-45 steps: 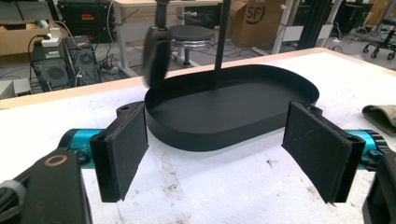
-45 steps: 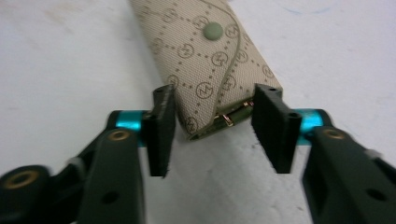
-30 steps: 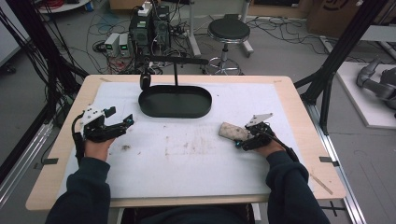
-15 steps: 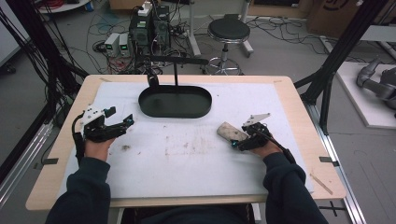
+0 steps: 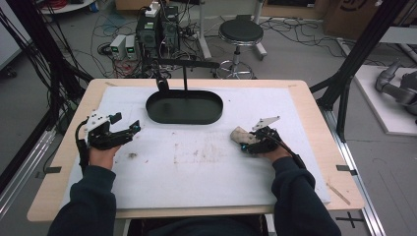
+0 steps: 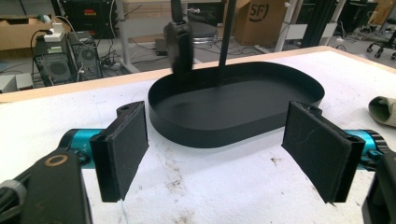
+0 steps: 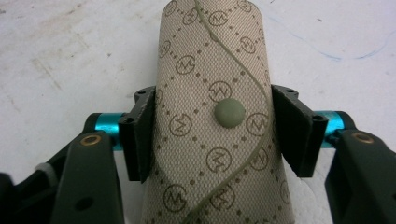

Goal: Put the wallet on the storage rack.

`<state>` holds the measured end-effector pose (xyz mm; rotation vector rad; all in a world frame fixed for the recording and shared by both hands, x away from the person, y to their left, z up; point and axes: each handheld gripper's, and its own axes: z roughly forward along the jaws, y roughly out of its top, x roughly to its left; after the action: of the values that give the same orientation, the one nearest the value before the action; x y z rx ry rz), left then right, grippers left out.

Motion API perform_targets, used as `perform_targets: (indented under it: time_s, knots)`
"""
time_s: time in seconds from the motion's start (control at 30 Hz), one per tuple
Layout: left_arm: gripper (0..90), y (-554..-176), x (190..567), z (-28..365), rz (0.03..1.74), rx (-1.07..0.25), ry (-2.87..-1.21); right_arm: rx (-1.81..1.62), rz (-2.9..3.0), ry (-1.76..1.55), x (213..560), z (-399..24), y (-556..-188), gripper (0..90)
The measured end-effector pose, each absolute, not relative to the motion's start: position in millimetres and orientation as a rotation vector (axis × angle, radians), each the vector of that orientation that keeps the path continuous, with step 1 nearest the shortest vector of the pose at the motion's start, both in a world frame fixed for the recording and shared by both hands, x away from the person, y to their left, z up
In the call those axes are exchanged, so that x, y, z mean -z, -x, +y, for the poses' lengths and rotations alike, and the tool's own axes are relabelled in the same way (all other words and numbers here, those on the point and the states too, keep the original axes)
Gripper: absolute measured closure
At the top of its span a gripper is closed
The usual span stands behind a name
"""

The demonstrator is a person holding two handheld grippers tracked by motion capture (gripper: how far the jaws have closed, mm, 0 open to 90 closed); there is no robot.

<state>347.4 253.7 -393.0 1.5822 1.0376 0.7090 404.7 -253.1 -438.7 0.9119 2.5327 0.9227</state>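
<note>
Right gripper view: pouch point(image 7: 217, 126) between right tongs point(image 7: 219, 133).

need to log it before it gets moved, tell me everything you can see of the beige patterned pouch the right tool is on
The beige patterned pouch looks like woven fabric printed with a dotted diamond grid and round monogram marks. A dull green snap button sits on its middle and a thin green piping line curves down it. It lies flat on the white table cover, right of the black oval tray. The right tool is shut on its sides.
</note>
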Motion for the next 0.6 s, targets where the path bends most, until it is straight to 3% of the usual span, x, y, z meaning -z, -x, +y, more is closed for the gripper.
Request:
perform_targets:
  time_s: [0.27, 0.6]
  knots:
    - [22.0, -346.9, 392.6, 253.4, 1.027, -0.704, -1.575, -1.029, 2.438, -0.909, 417.1, -250.2, -405.8, 40.1]
    - [22.0, -344.4, 390.8, 255.8, 1.014, -0.716, -1.565, -1.113, 2.424, -0.843, 386.8, -211.7, -438.3, 40.1]
